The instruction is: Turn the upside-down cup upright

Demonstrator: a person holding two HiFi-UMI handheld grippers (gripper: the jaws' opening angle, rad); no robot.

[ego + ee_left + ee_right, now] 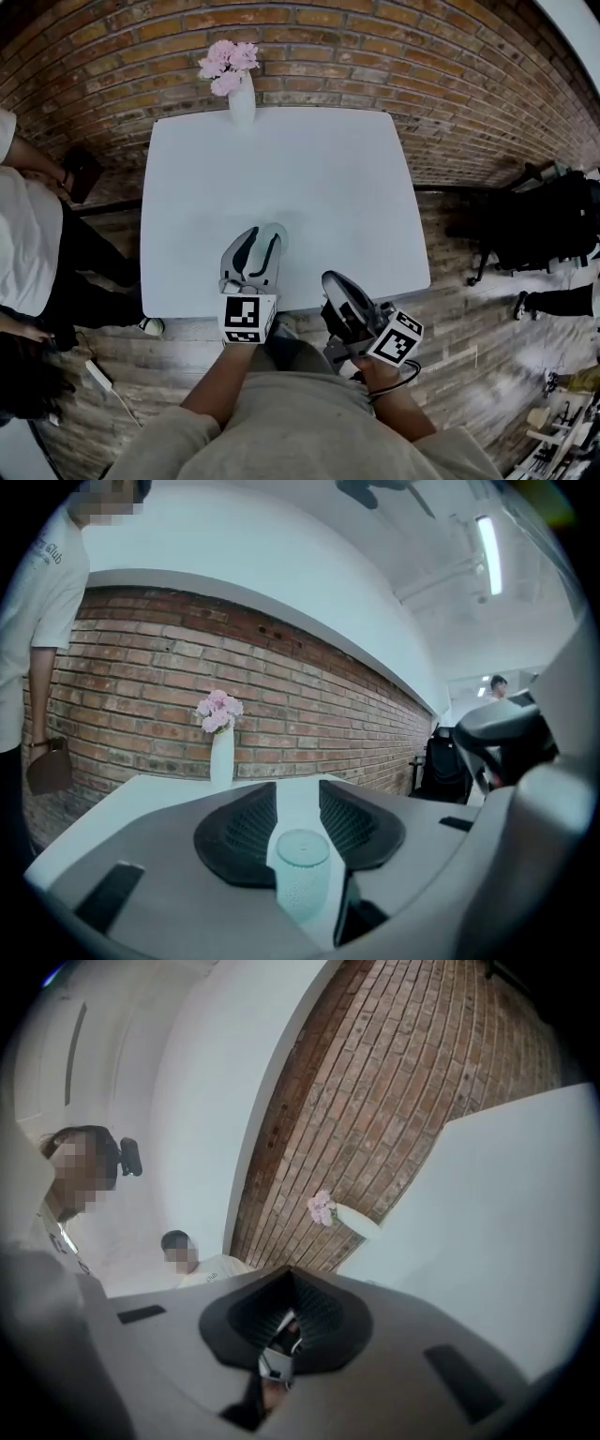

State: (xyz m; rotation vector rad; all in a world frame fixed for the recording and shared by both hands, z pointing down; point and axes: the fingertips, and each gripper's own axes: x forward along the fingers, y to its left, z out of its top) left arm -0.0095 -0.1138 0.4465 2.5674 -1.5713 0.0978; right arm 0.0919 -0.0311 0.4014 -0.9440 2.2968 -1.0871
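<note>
A pale green translucent cup [302, 878] with a dotted wall stands between the jaws of my left gripper [297, 791], far back near their roots. A flat round face of the cup points up; I cannot tell whether that face is its base or its mouth. The black ribbed pads [239, 832] press on its sides. In the head view my left gripper [264, 232] hangs over the white table [281, 159] near its front edge, and the cup is hidden by the jaws. My right gripper [330, 279] [291, 1281] is shut on nothing, just off that front edge.
A white vase with pink flowers [241, 94] [221, 757] stands at the table's far edge against the brick wall. A person in a white shirt [23, 234] stands left of the table. A black chair [544, 225] is at the right, on the wooden floor.
</note>
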